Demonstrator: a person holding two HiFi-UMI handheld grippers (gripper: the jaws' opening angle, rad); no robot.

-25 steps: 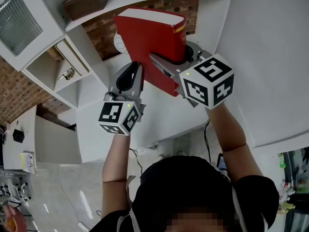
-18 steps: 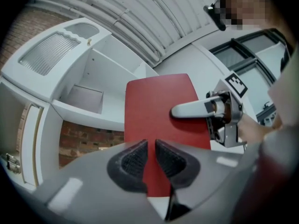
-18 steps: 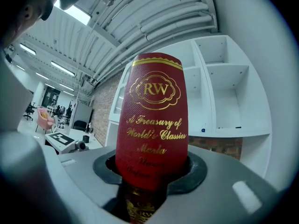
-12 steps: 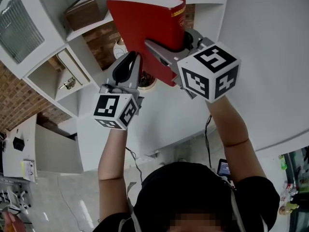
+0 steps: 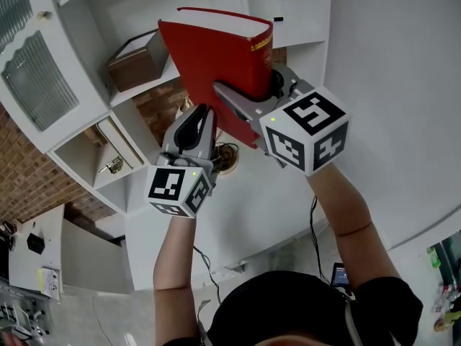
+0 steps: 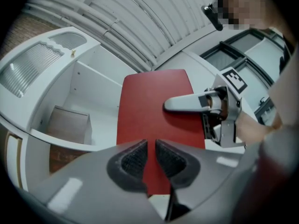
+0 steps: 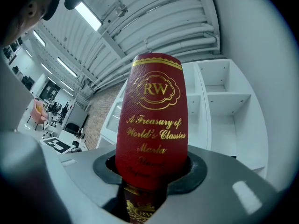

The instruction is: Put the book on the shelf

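A red hardback book [image 5: 216, 63] with a grainy cloth-like cover, gold lettering on its rounded spine and a pale page block sits at the upper centre of the head view, raised in front of a white cabinet of open shelves [image 5: 140, 92]. The right gripper [image 5: 252, 96] clamps it: in the right gripper view the grey jaws with dark rubbery pads pinch the book [image 7: 152, 106] across its thickness near the lower end of the spine, one smooth grey finger lying flat over the cover. The left gripper [image 5: 202, 115] points up at the book's lower edge, left of centre. In its own view the ribbed black pads are almost pressed together with nothing gripped, the red cover [image 6: 154, 92] showing through the slit. Whether its tips touch the book is unclear. A brown boxy case [image 5: 133, 67] rests on a shelf at the upper left.
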